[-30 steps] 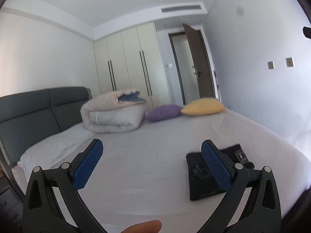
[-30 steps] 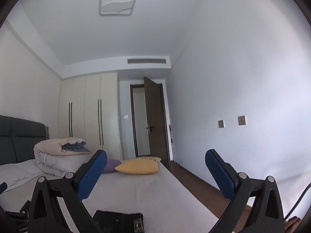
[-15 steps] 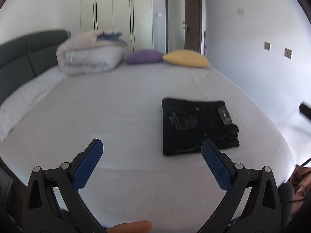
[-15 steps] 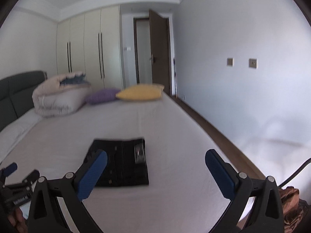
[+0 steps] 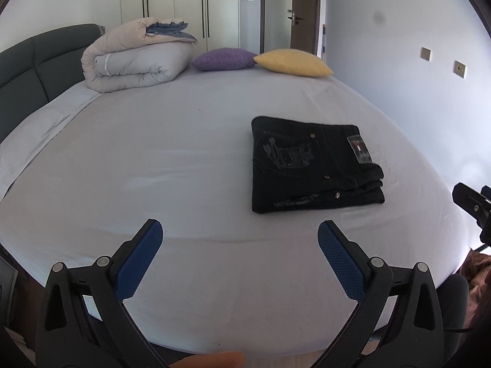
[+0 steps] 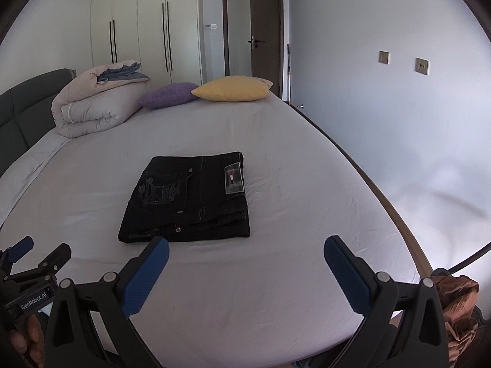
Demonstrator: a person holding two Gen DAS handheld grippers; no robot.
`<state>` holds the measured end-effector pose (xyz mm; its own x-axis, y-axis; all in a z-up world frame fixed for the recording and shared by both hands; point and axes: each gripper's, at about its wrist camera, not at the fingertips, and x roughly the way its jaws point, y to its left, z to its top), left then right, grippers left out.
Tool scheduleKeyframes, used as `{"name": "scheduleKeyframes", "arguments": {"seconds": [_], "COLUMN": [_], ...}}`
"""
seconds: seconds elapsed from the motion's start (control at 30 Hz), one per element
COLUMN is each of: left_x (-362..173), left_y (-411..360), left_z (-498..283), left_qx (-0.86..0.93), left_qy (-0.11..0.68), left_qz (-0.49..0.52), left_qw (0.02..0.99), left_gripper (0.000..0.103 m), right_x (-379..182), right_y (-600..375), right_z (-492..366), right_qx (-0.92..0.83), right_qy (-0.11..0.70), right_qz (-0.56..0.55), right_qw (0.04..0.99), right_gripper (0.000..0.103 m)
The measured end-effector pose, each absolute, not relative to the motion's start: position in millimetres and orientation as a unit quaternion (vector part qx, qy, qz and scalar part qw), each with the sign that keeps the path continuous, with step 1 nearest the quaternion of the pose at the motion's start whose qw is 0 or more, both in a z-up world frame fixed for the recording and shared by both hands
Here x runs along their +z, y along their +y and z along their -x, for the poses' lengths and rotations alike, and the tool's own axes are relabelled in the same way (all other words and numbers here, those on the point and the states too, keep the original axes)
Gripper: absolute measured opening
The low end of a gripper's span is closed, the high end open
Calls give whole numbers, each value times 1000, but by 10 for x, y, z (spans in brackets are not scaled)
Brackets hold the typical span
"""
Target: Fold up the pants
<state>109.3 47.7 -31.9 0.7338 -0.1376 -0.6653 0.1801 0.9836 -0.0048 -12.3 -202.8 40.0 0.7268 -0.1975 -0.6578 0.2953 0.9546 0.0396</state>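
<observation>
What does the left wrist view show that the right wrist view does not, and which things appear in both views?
Only the left wrist view shows the left gripper head-on, open and empty, with a fingertip at the bottom edge. Only the right wrist view shows the right gripper head-on, also open, and brown cloth beside the bed. Both show the folded black pants on the white sheet, the rolled duvet, the purple cushion, the yellow cushion and the open door.

The folded pants (image 6: 187,197) lie on the bed (image 6: 276,276), toward its right side and nearer the front edge. At the far end, a rolled duvet (image 6: 95,113) sits left by the headboard (image 6: 18,116), with two cushions (image 6: 167,95) (image 6: 233,89) side by side to its right. Wardrobes (image 6: 147,24) and a door (image 6: 265,27) stand behind.
</observation>
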Motion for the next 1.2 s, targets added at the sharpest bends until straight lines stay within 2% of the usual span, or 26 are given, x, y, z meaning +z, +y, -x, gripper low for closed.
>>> {"name": "scheduleKeyframes", "arguments": {"seconds": [1.2], "left_x": [-510], "left_y": [469], "left_z": [-1157], "left_qx": [-80], "left_qy": [376], "left_qz": [-31], "left_qw": [922], "left_gripper": [103], "right_x": [293], "right_y": [-1852], "right_z": [24], "right_qx": [-119], "right_qy": [364], "right_qz": [-58], "right_qw": [922], "right_gripper": [103]}}
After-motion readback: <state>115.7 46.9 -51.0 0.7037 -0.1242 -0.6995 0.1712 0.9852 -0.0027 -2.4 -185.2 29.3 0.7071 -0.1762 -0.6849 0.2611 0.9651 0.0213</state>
